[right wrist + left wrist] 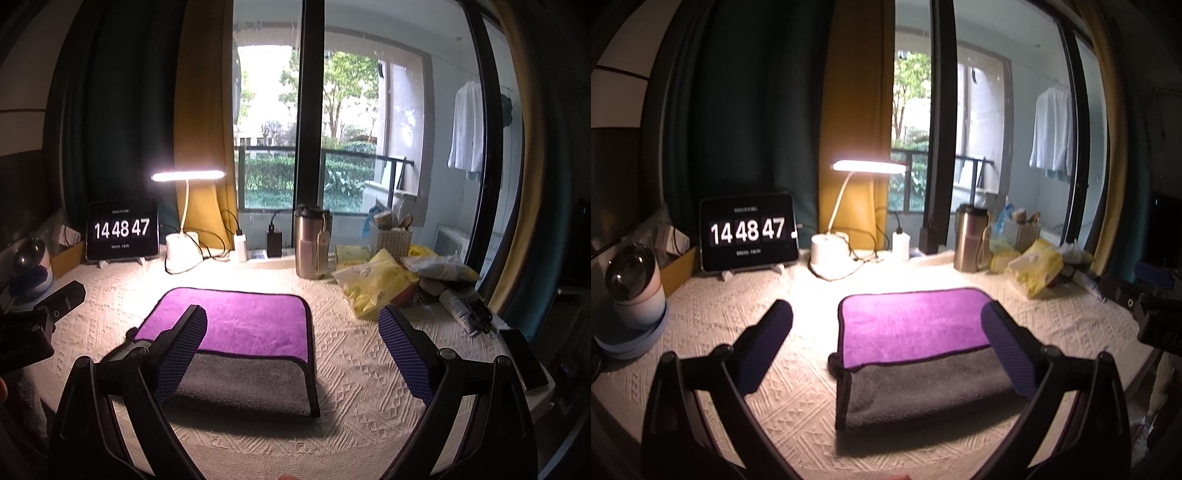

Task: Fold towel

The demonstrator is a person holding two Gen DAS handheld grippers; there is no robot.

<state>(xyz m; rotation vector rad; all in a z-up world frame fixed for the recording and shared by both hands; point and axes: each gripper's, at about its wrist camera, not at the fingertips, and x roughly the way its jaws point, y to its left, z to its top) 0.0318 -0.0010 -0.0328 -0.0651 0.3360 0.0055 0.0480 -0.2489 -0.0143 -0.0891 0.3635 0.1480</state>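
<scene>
A folded towel (912, 325), purple on top with a grey layer toward me, lies flat on the cream tablecloth (798, 387). It also shows in the right wrist view (243, 325). My left gripper (886, 321) is open and empty, held above the table with the towel's left edge between its fingers. My right gripper (293, 325) is open and empty, its left finger (181, 350) over the towel's near left part. The left gripper's body (33, 321) shows at the left edge of the right wrist view.
At the back stand a tablet clock (748, 230), a lit desk lamp (831, 254), a charger (900, 240), a steel tumbler (971, 238) and a basket (1021, 230). Yellow packets (376, 284) and tubes (461, 306) lie right of the towel. A round device (631, 280) sits far left.
</scene>
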